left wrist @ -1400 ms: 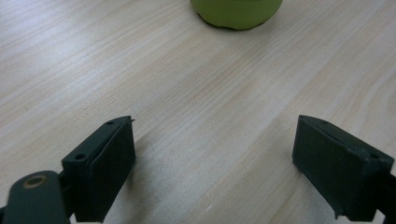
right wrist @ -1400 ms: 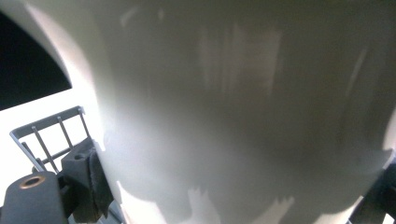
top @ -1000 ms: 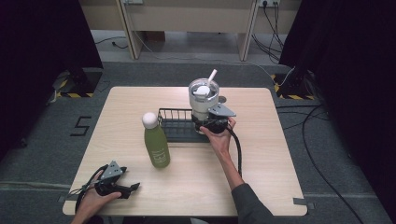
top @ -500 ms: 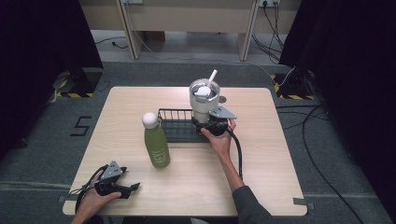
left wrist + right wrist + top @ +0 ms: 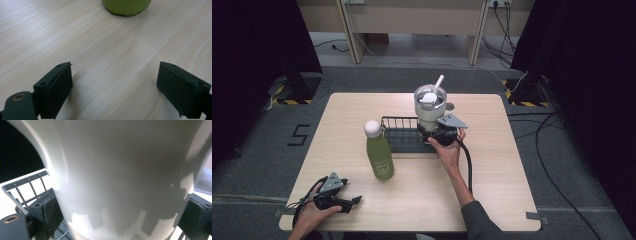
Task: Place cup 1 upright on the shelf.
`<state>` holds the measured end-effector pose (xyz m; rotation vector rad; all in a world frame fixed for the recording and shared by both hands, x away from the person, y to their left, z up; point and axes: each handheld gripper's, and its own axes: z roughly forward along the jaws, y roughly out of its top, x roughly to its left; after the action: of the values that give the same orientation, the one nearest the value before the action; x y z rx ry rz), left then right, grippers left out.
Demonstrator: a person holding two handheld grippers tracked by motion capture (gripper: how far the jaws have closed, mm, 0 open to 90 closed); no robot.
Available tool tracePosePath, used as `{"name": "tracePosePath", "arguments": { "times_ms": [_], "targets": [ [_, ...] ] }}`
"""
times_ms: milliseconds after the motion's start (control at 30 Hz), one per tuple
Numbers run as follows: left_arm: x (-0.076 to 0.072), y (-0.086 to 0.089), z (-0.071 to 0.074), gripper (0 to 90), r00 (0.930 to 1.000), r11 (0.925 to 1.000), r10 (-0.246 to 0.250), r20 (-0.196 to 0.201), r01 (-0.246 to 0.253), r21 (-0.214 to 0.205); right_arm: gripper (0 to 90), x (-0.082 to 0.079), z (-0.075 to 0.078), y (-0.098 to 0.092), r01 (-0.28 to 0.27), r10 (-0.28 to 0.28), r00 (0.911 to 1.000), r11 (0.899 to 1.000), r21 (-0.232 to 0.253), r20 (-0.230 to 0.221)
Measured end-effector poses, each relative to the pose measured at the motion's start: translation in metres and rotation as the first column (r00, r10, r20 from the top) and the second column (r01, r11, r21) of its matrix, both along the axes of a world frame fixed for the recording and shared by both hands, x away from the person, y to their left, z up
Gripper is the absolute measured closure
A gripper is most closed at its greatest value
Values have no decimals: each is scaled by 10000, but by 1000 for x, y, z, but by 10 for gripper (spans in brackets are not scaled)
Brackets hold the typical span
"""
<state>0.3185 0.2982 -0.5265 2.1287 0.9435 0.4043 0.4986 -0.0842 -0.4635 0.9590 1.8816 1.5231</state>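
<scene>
Right gripper (image 5: 438, 134) fingers clamp the white tumbler (image 5: 430, 106) over the wire basket (image 5: 399, 136) — left gripper (image 5: 343, 201), at seven o'clock, fingers spread wide, empty.

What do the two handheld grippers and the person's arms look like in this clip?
Both are black. The left gripper and right gripper each carry a grey three-cornered plate on top and trail a black cable. Their jaws are flat, blocky black pads with small screw holes. The right arm wears a dark grey sleeve pulled back from the wrist.

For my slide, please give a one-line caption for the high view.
Right gripper shut on the white tumbler at the wire basket; left gripper open beside a green bottle.
</scene>
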Motion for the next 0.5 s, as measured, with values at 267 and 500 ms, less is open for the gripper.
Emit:
{"name": "tracePosePath", "arguments": {
  "times_ms": [267,500],
  "targets": [
    [0,0,0,125,10000,10000,0,-1,0,7,87,-5,1,-1,132,-132,9999,9999,32,-64],
    [0,0,0,125,10000,10000,0,-3,0,1,94,-11,5,-3,206,-209,9998,9993,-313,-77]
  ]
}}
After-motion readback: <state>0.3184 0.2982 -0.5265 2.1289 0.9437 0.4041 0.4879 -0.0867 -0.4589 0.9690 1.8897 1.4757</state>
